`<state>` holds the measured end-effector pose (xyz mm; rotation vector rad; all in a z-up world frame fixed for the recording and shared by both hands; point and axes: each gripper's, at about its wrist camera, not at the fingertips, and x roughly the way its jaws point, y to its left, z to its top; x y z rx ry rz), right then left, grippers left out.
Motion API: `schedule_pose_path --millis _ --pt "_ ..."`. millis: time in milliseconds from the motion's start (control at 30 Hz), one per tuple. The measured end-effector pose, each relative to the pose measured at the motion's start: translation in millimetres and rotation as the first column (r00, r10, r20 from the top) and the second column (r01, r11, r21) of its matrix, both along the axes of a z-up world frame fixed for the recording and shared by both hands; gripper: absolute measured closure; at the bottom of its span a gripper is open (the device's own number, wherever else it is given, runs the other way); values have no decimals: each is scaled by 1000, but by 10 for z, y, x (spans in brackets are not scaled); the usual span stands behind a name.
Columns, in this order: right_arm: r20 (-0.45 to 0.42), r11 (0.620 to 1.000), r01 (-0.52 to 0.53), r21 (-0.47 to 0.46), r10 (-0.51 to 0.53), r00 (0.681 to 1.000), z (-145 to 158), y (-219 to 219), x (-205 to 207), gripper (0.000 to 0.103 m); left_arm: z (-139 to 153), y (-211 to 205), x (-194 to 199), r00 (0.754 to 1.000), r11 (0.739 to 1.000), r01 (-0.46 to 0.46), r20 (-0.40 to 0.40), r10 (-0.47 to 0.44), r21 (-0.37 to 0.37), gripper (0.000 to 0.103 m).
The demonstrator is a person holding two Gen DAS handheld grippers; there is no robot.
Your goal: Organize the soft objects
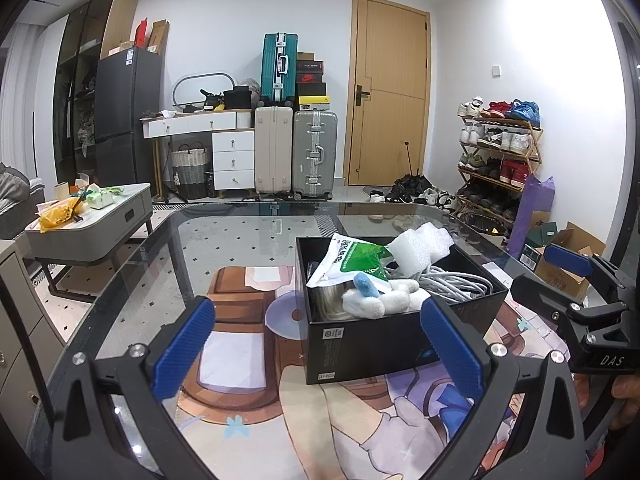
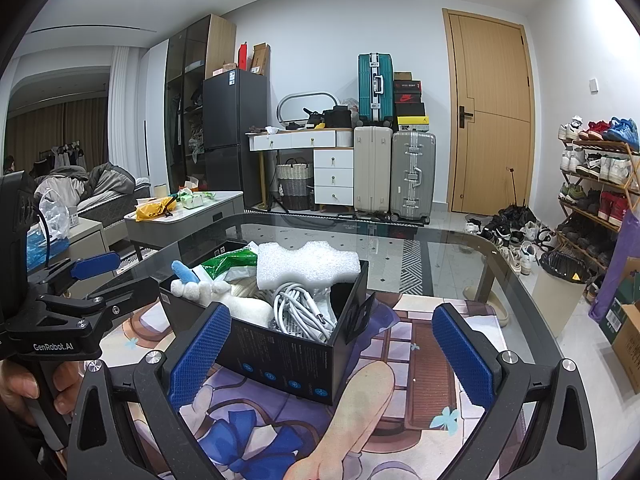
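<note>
Both grippers, left gripper and right gripper, spread empty; black box brims with white plush.

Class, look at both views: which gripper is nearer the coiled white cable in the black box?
Right. The right gripper faces the box corner beside the cable; the left gripper fronts the plush end.

Black gripper frames, blue textured pads, silver screws.

Lived-in home: fridge, suitcases, shoe rack, sofa.
</note>
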<state>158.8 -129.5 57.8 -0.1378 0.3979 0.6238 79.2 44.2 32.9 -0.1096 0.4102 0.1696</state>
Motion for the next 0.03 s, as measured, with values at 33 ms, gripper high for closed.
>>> schedule_pose_path --millis 33 --pt "0 1000 0 0 0 1000 0 0 -1 1 -6 -8 -2 1000 1000 1 -1 -1 -1 0"
